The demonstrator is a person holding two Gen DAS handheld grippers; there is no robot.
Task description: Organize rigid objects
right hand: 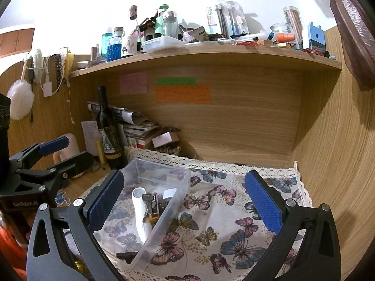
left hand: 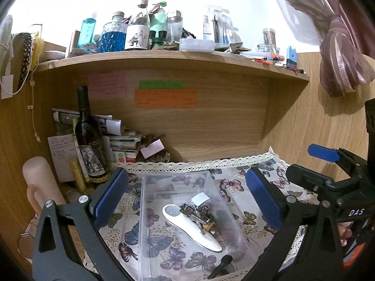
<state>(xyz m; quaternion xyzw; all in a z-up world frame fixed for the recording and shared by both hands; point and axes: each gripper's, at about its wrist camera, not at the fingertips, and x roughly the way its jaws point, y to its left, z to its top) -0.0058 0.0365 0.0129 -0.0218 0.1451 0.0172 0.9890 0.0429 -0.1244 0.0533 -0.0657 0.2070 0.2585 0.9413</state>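
Observation:
A clear plastic box [left hand: 150, 210] stands on the butterfly cloth [left hand: 121, 234]. In it lie a long white handled tool [left hand: 187, 224], a bunch of keys [left hand: 199, 215] and a small white block [left hand: 200, 199]. A black object [left hand: 221, 265] lies just outside its near corner. My left gripper [left hand: 187, 201] is open and empty, hovering over the box. My right gripper [right hand: 185, 203] is open and empty, over the cloth with the box [right hand: 180, 187] at its left finger. The tool [right hand: 140, 213] and keys [right hand: 151, 206] show inside.
A dark wine bottle [left hand: 89, 138] stands at back left beside stacked papers [left hand: 121, 140] and a pink cylinder [left hand: 37, 178]. A wooden shelf [left hand: 164, 58] crowded with bottles and jars hangs overhead. Wooden walls [right hand: 328, 164] close in at the right and back.

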